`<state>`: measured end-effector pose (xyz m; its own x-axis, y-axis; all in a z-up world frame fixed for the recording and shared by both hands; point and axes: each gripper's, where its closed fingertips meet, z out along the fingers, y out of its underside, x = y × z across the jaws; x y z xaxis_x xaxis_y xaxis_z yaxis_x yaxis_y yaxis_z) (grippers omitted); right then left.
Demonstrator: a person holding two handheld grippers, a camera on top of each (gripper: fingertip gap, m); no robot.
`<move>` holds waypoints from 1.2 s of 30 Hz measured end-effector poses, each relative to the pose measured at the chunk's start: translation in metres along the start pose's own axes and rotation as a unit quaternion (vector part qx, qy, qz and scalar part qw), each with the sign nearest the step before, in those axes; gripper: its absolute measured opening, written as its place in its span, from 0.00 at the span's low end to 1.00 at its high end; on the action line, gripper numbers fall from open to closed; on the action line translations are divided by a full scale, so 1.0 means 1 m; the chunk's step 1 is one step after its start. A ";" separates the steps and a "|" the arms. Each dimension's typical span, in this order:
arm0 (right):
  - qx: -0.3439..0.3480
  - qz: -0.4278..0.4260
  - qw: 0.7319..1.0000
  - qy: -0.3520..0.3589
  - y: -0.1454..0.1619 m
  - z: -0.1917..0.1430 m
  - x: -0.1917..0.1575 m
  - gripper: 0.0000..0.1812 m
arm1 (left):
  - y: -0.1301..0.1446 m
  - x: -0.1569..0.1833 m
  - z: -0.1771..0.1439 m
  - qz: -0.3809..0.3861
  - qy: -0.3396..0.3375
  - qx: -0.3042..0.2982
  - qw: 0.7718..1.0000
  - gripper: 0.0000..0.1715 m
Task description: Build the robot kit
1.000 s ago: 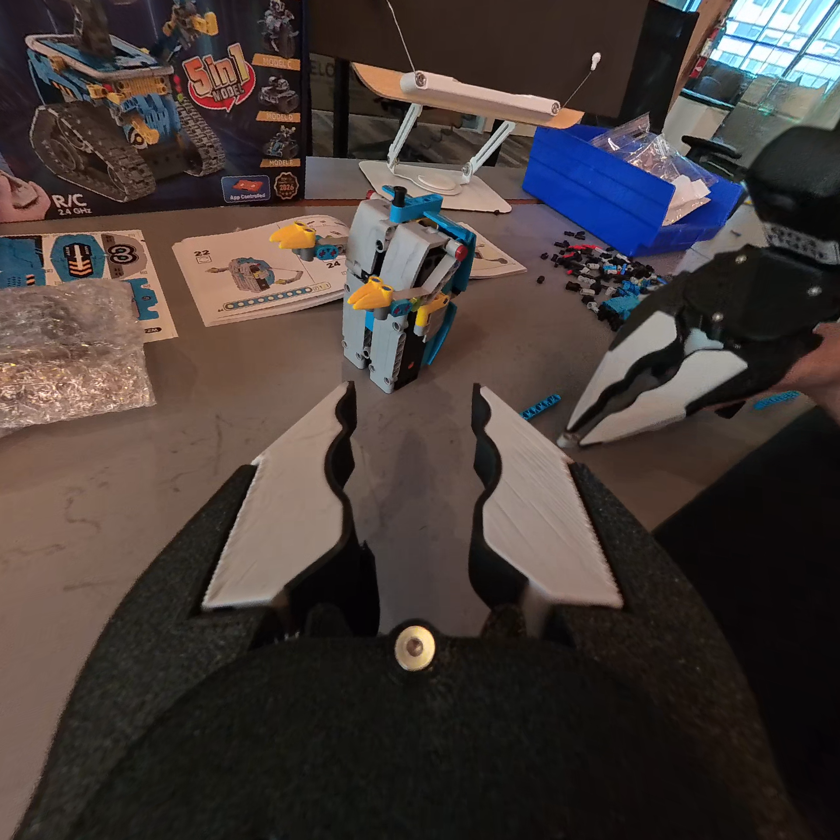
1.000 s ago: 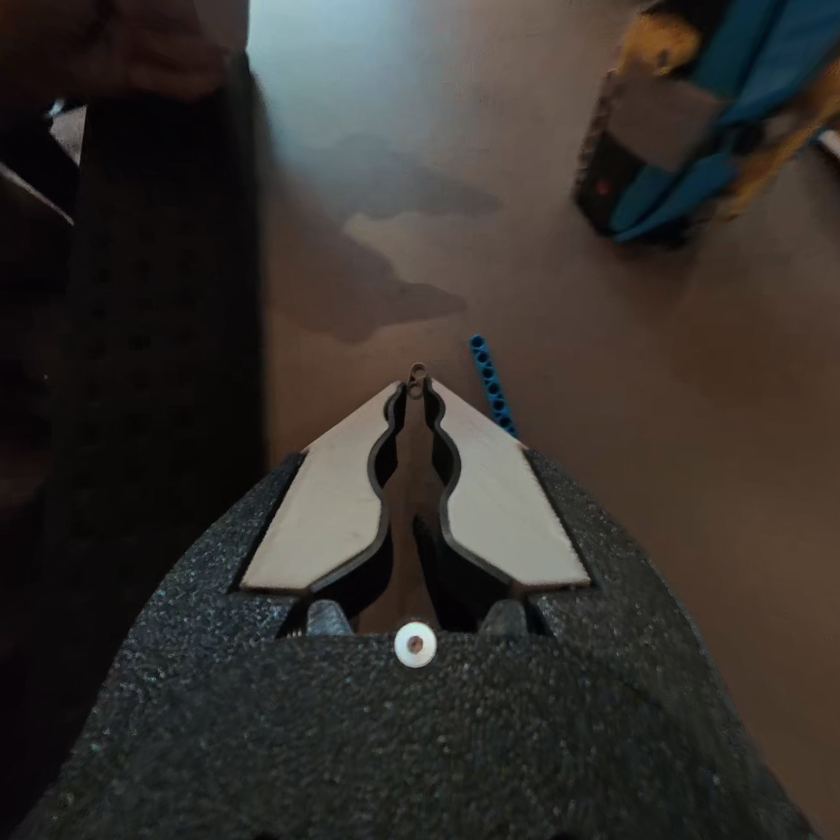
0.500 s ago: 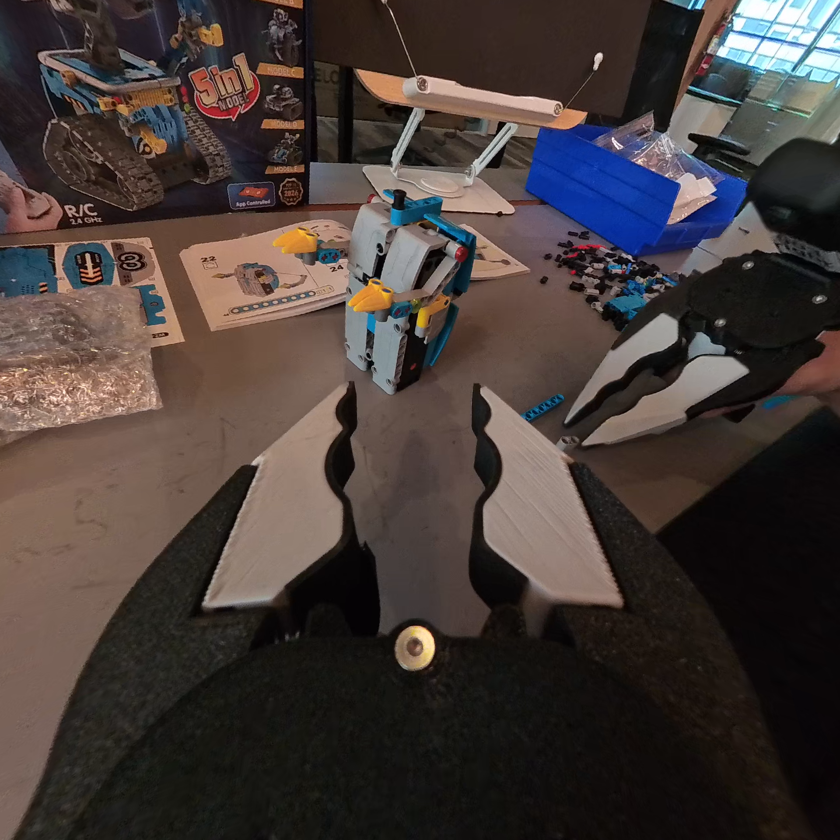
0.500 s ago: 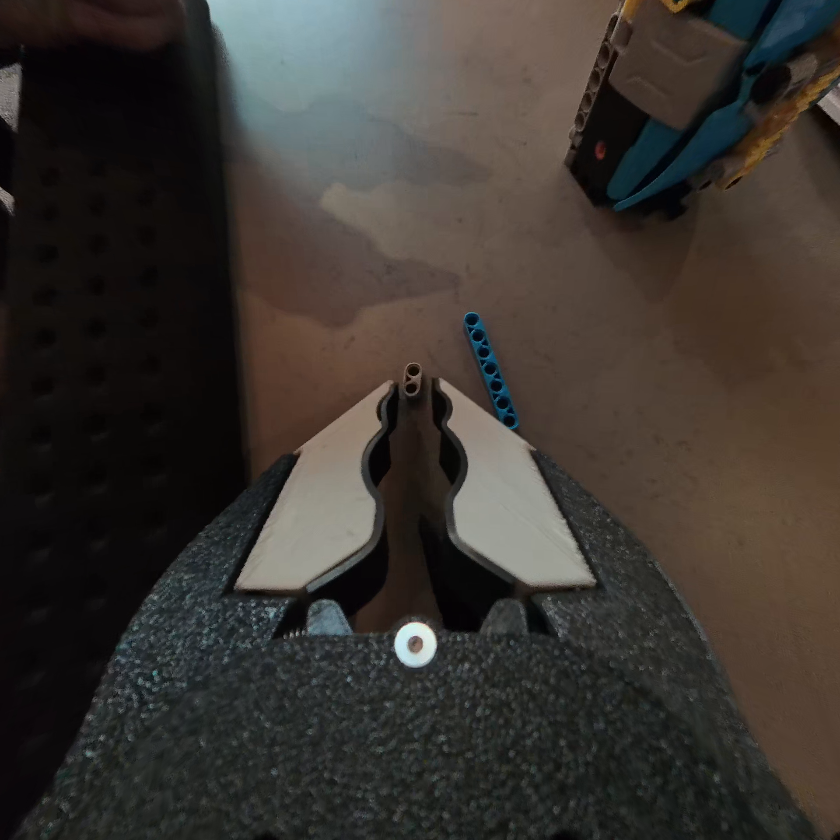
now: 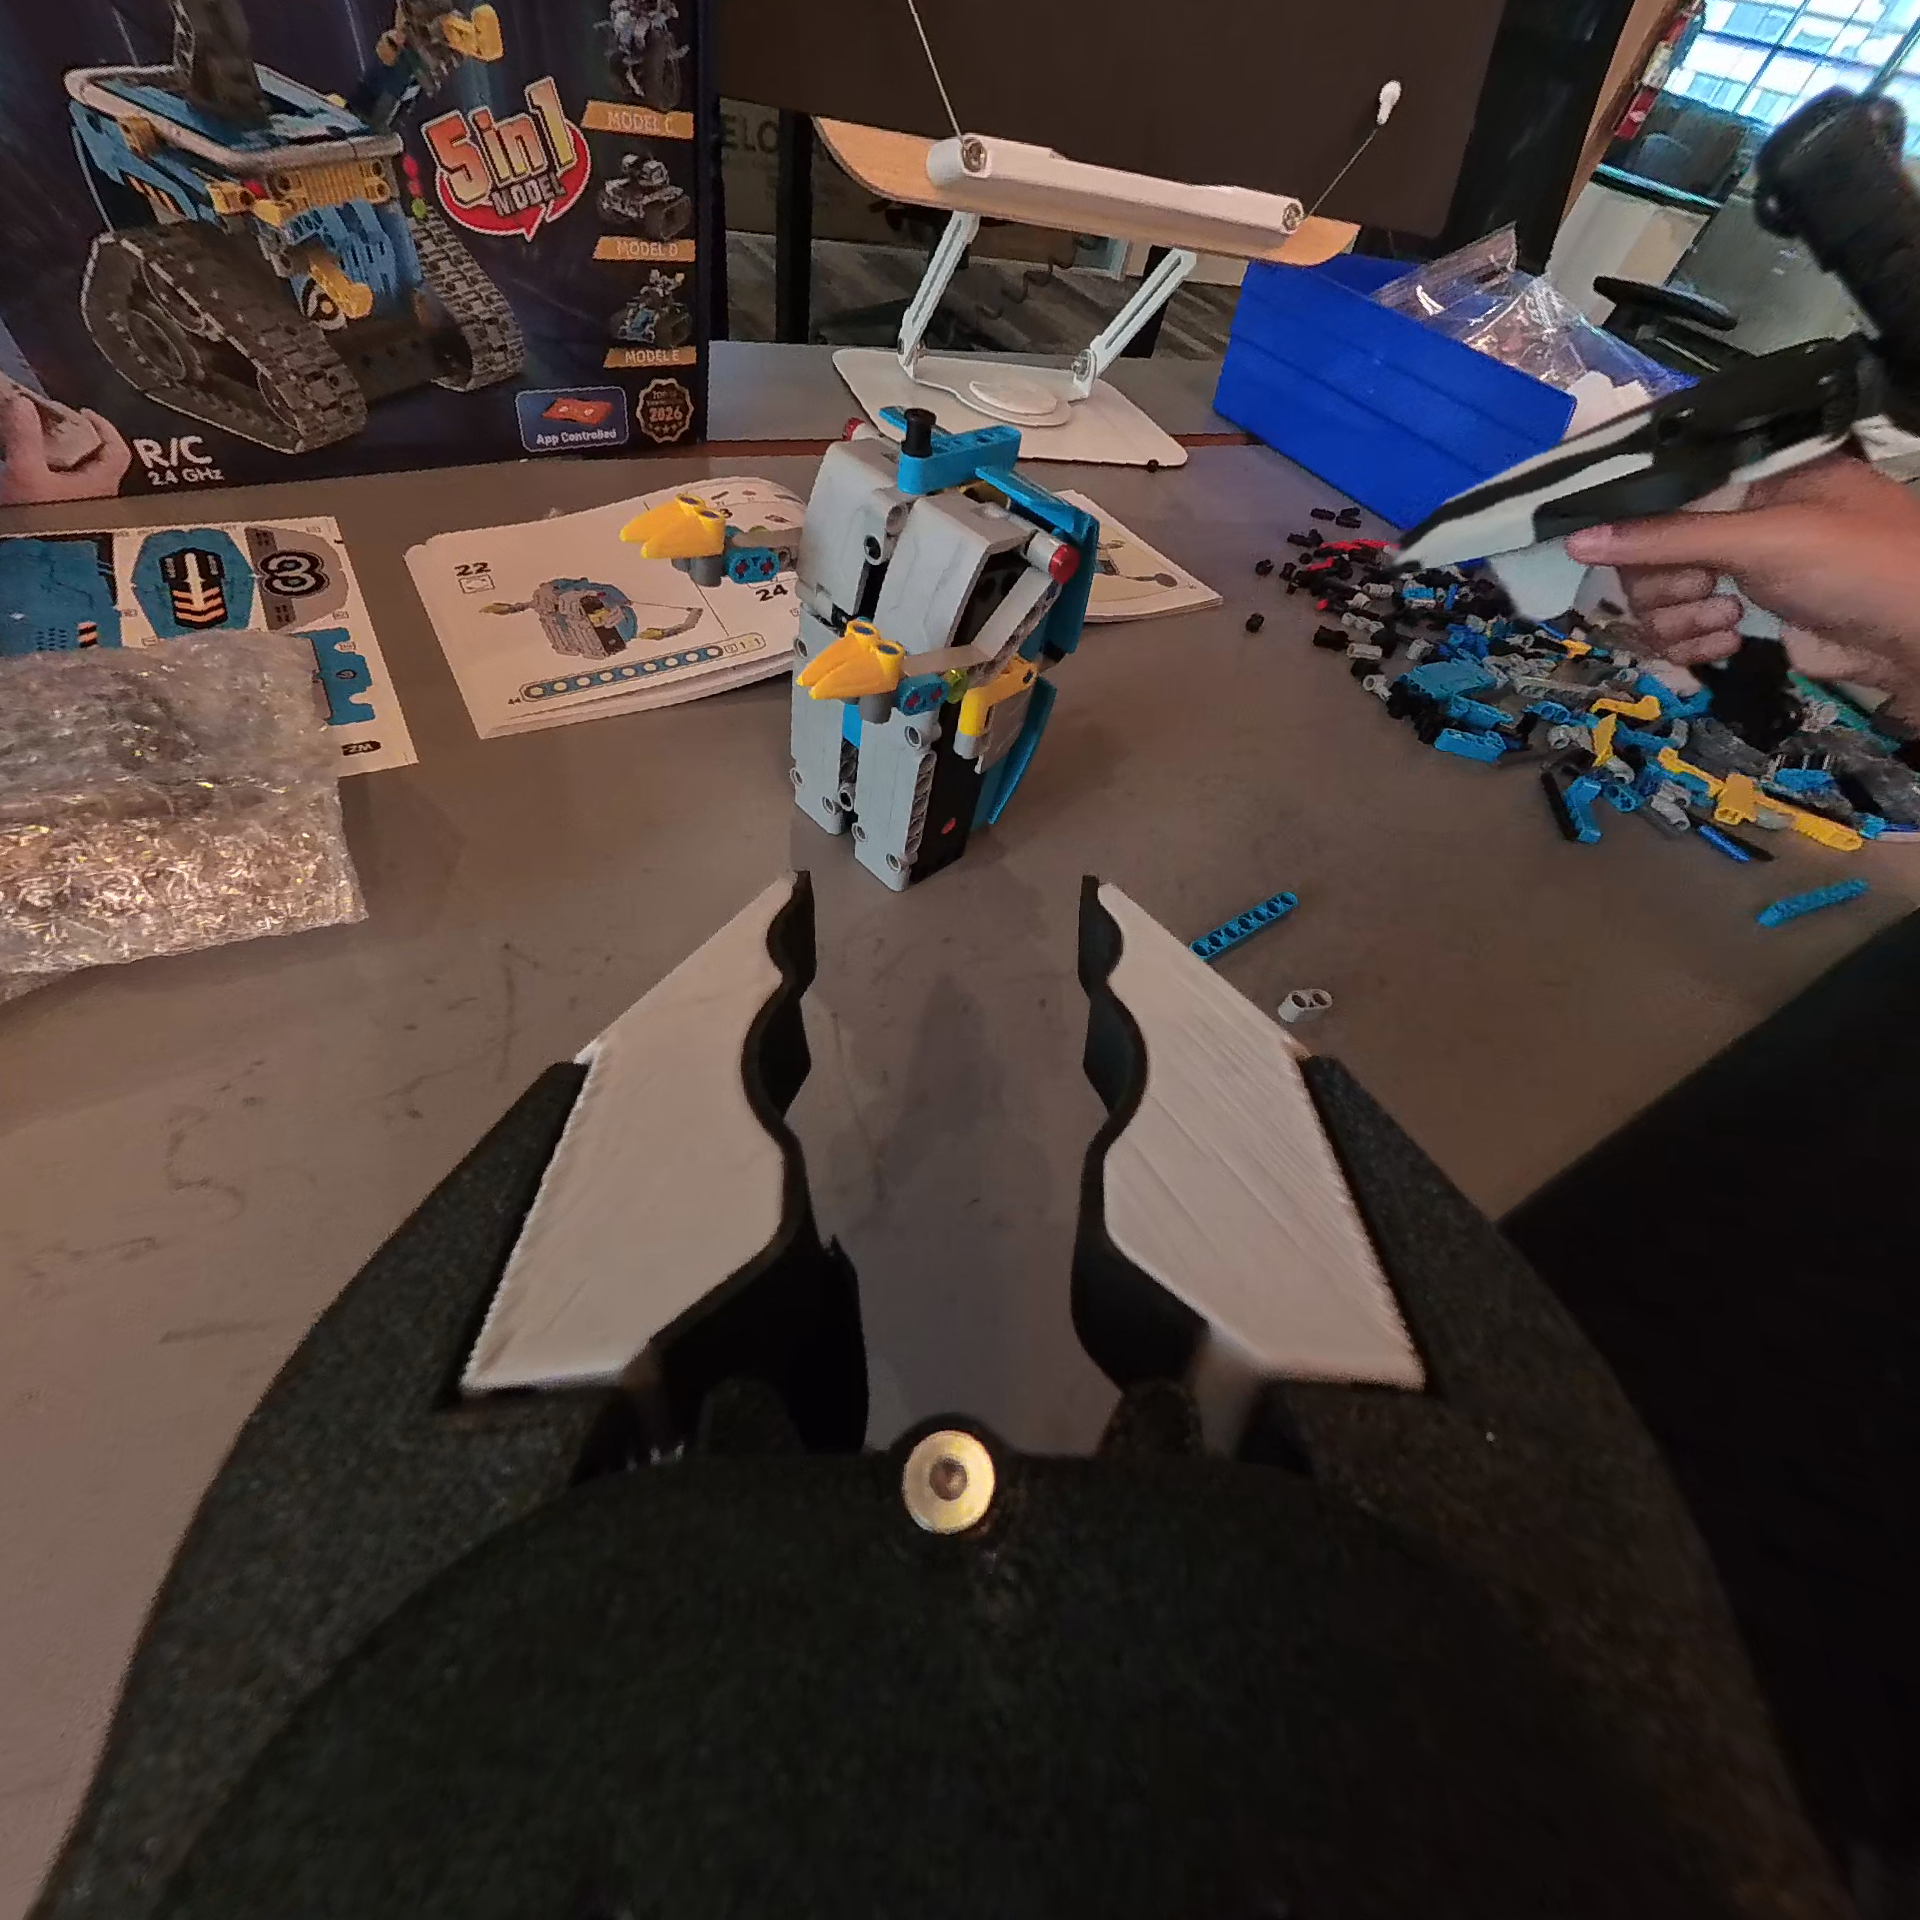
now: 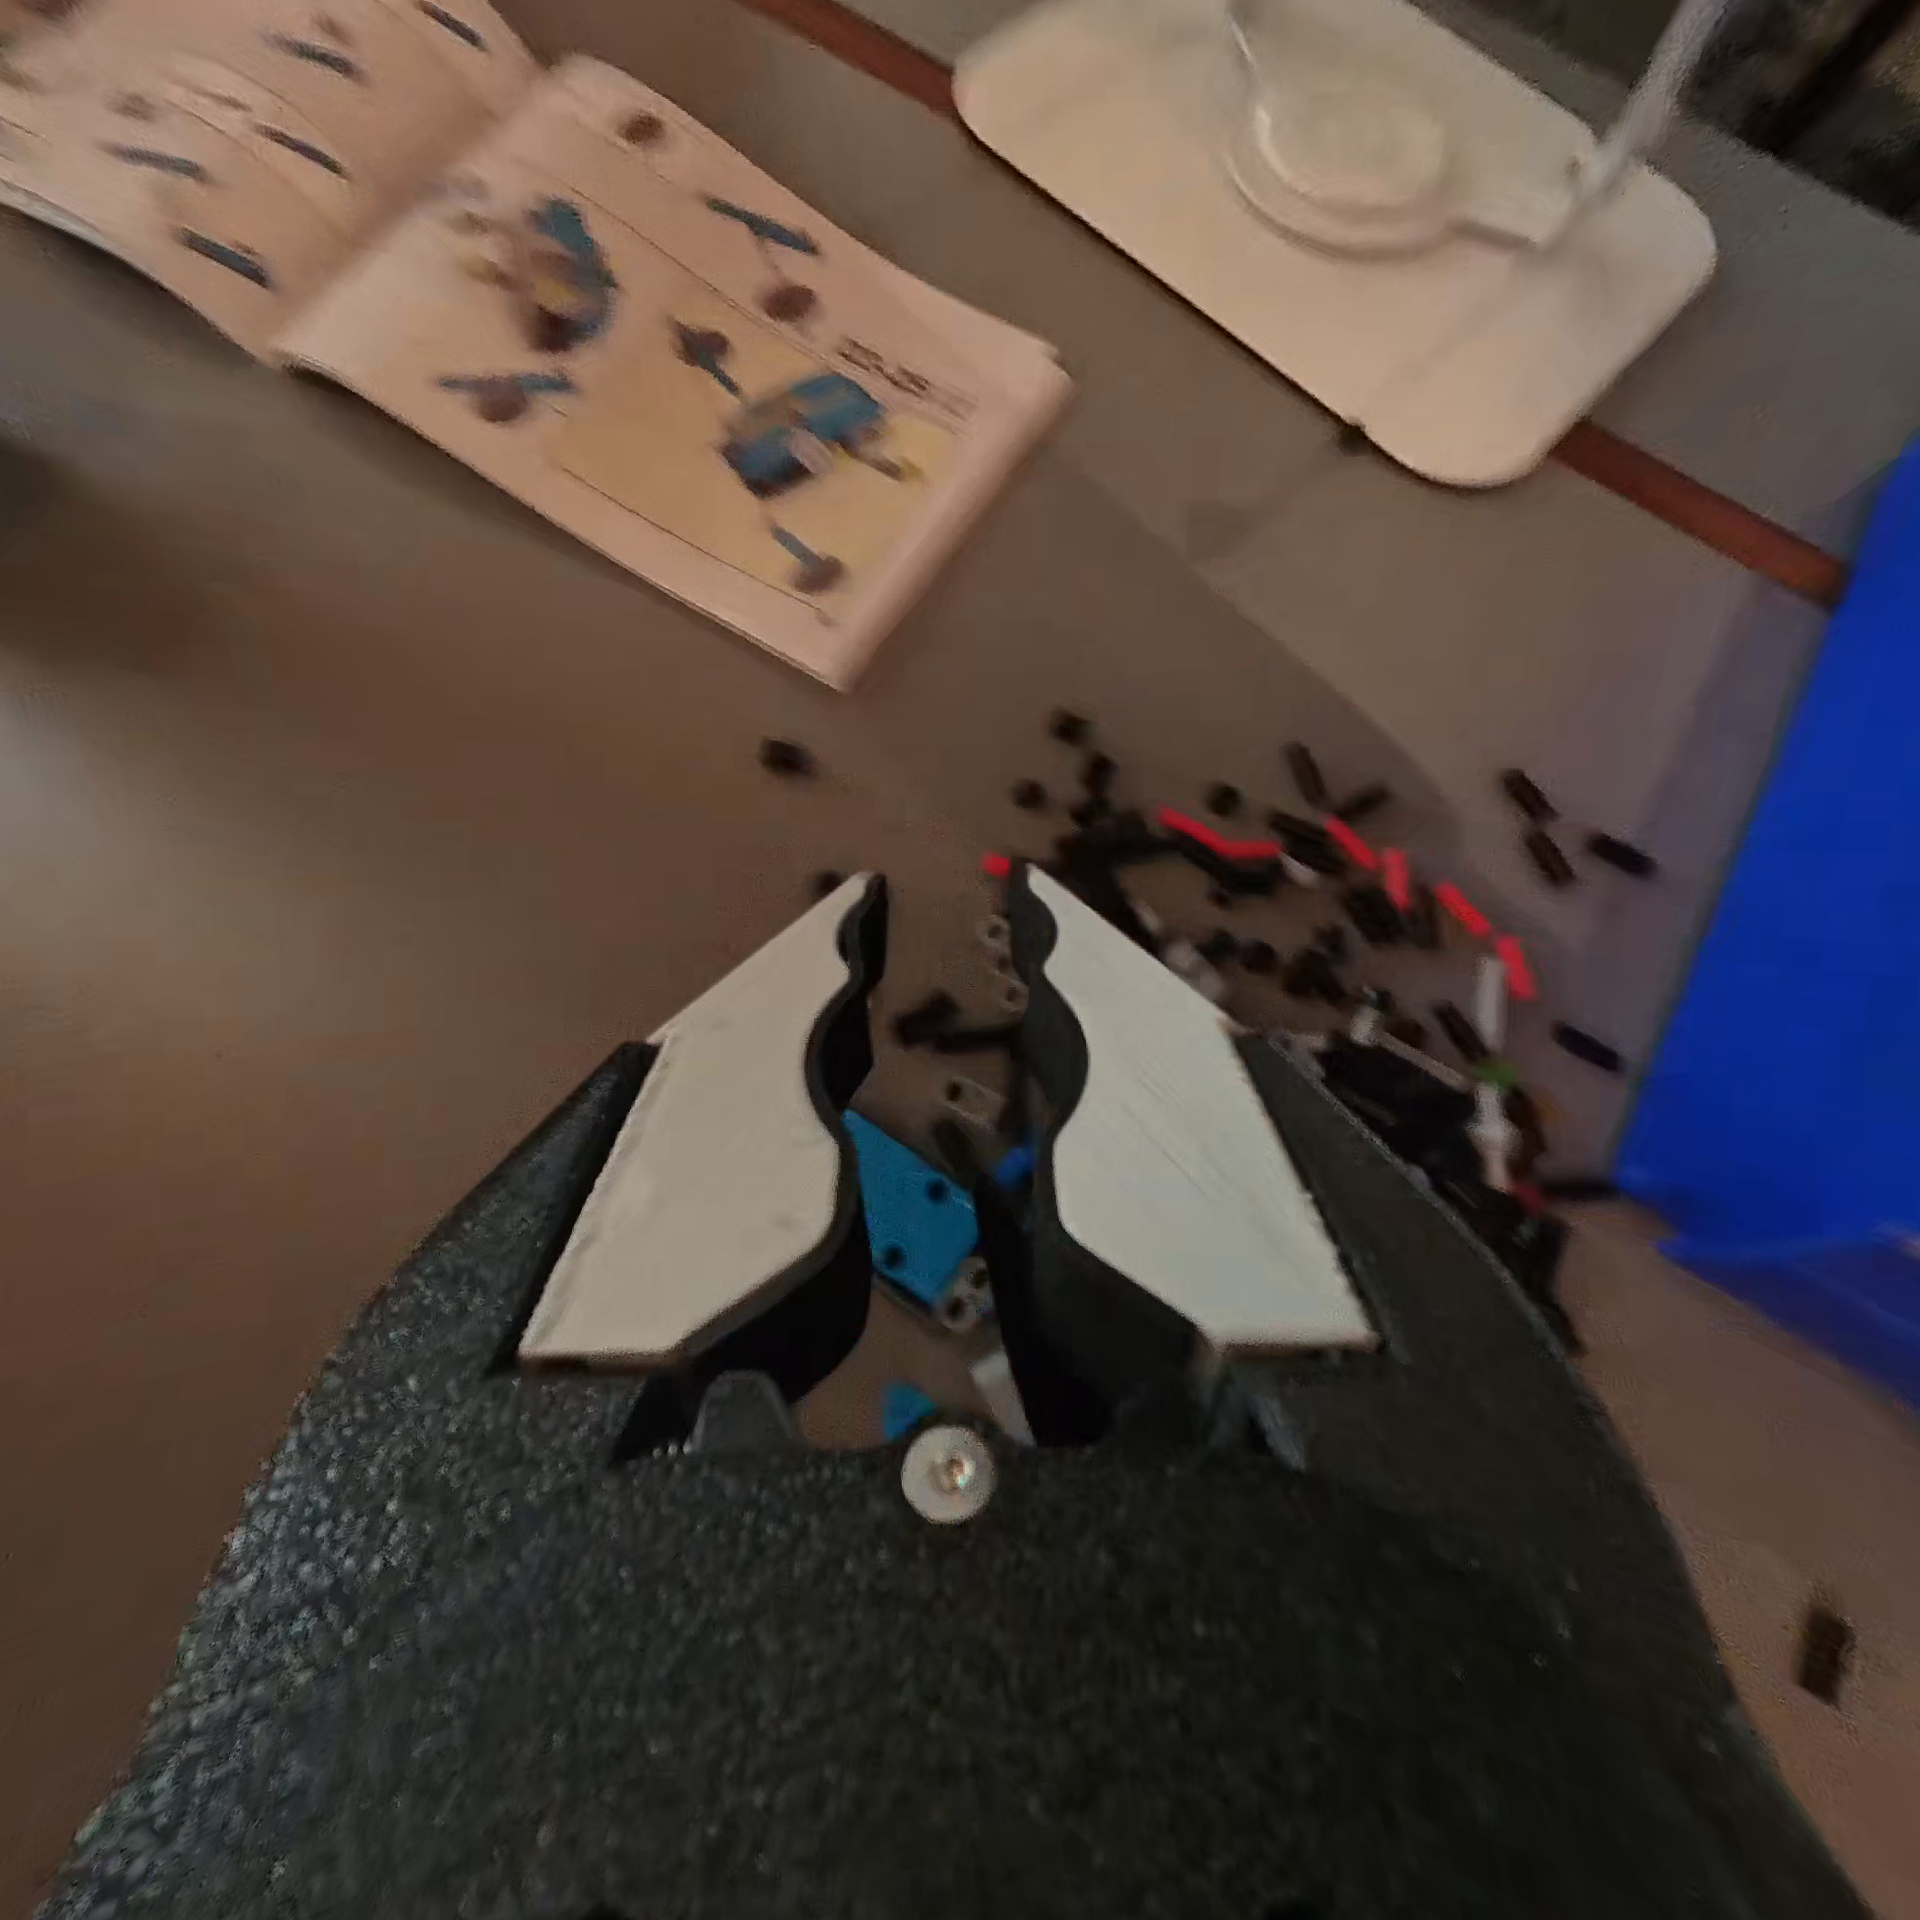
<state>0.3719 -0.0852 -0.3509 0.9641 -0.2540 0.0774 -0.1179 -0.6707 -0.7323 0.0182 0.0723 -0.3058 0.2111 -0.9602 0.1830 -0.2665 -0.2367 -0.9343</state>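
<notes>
left hand-held gripper [image 5: 943,888] released, empty, low over the worktop [image 5: 312,1091] just before the upright brick robot model [image 5: 925,655] | right hand-held gripper [image 6: 945,883] parted, empty, above the loose brick pile [image 6: 1320,935] near the blue bin [image 6: 1797,883] | small grey connector [image 5: 1305,1004] lies beside a blue beam [image 5: 1243,923]

My left camera faces level across the desk [image 5: 312,1195]; my right looks down close over loose parts [image 6: 1351,914]. Both share the booklet [image 5: 582,623].
</notes>
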 end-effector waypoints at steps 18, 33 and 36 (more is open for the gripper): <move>-0.048 0.024 0.998 -0.042 0.081 -0.060 -0.005 0.10 | -0.001 -0.003 -0.001 -0.027 0.009 0.004 1.000 0.30; -0.071 0.077 0.995 -0.003 0.075 -0.039 0.047 0.09 | -0.002 -0.004 -0.003 -0.031 0.008 0.010 0.999 0.30; -0.087 0.068 0.994 0.005 0.081 -0.038 0.049 0.10 | -0.001 -0.004 -0.002 -0.034 0.011 0.005 0.999 0.30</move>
<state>0.4007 -0.1786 -0.3801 0.9343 -0.3563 -0.0075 -0.2871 -0.7400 -0.6082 0.0161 0.0766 -0.3050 0.2078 -0.9452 0.2517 -0.2429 -0.2992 -0.9228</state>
